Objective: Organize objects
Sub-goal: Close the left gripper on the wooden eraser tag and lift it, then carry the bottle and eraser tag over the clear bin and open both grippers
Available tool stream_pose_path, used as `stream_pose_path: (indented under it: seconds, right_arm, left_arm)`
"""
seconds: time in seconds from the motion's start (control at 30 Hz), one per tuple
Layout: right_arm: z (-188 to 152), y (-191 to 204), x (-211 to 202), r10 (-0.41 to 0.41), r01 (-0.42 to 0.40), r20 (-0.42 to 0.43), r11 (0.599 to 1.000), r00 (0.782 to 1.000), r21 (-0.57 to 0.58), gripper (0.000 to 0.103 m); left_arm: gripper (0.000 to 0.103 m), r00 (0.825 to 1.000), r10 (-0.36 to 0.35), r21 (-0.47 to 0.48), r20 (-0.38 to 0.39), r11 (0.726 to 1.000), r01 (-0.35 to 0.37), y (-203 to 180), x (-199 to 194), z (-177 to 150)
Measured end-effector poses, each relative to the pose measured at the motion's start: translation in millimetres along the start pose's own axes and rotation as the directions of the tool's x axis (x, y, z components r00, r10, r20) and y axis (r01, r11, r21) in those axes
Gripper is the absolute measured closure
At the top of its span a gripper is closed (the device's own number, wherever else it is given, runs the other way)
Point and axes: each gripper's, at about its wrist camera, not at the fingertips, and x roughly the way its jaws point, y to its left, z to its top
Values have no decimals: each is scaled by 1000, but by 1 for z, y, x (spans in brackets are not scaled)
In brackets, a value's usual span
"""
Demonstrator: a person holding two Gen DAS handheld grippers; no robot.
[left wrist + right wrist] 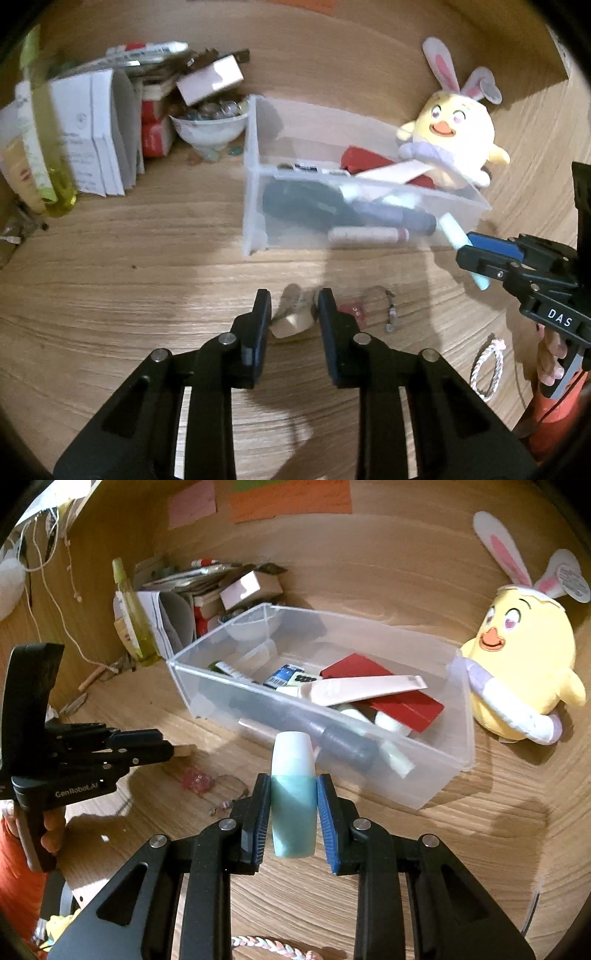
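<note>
Right hand-held gripper clamped on teal tube — bare wood before clear bin's rim.

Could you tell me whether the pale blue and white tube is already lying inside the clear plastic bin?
No, the pale blue and white tube is clamped in the right tongs, outside the clear plastic bin.

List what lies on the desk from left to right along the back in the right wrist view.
Yellow-green bottle → folded white papers → clear plastic bin → yellow chick plush.
</note>
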Motion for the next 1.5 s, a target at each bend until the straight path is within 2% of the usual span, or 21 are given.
stream_pose_path:
  seconds: [0.27,0.37,0.47,0.8,1.07,1.27,1.43,1.5]
  right_arm:
    - [7,-5,-15,2,-2,46,1000,999,10,80]
    - [10,-5,-20,2,-2,62,1000,998,7,80]
    - [13,-4,-23,0,-1,76,1000,997,4,80]
    - [25,-5,-31,-3,3,114,1000,993,-6,80]
    - [41,-11,-34,-30,32,145,999,989,-15,80]
    - [58,-22,-33,-58,60,158,998,986,-9,80]
    - [70,-24,-26,-78,81,154,997,985,-13,80]
    - [76,-22,-22,-88,92,155,995,984,-21,80]
  left_arm:
    - [82,995,27,18,95,999,-29,-14,-28,14]
    - [83,994,18,13,112,1000,-19,-14,-35,19]
    - [93,991,11,11,131,1000,-12,-16,-41,25]
    - [93,985,-7,21,173,1000,4,-26,-54,41]
    - [93,976,12,43,218,999,-22,-37,-61,64]
    - [93,971,26,41,236,998,-36,-39,-53,77]
    - [93,975,33,28,221,999,-41,-38,-38,85]
    - [93,973,59,19,222,998,-64,-37,-32,87]
